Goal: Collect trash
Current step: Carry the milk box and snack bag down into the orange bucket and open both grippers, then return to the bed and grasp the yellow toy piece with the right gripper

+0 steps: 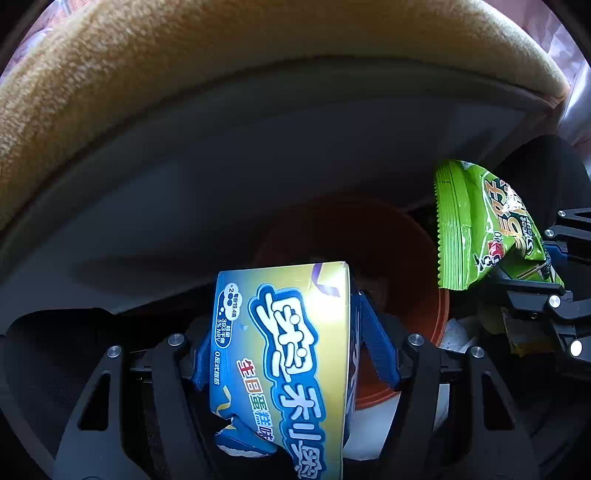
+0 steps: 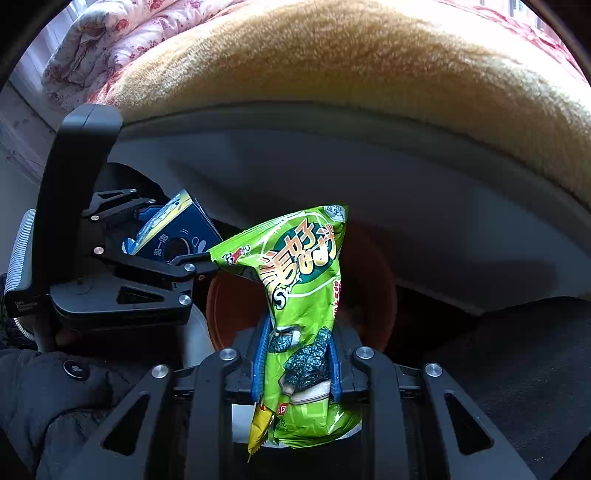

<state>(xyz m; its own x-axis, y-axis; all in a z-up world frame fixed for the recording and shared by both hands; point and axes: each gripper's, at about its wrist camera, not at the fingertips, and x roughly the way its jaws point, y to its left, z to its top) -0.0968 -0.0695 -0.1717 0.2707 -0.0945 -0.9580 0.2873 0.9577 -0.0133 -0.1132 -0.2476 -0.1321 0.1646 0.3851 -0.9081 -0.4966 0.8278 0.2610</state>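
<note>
I see a bed with a fuzzy yellow blanket (image 2: 351, 70) across the top of both views, and a flowered quilt (image 2: 110, 33) in the upper left of the right wrist view. Under the blanket runs the gray side of the bed (image 1: 258, 166). Low in the middle sits a reddish-brown bin (image 1: 373, 243), dark inside.

My left gripper (image 1: 280, 343) is at the bottom middle of its view. Its blue pads (image 1: 376, 339) press on both sides of a blue and yellow cookie box (image 1: 284, 350), so it is clenched on the box. The box stands up over the near edge of the bin.

My right gripper (image 2: 295, 358) is at the bottom middle of its own view. It squeezes a crinkled green snack bag (image 2: 306, 280) between its blue pads (image 2: 258, 362). The bag sticks up in front of the bin. In the left wrist view the same bag is at the right edge.

A dark puffy sleeve (image 2: 48, 398) fills the lower left of the right wrist view.
</note>
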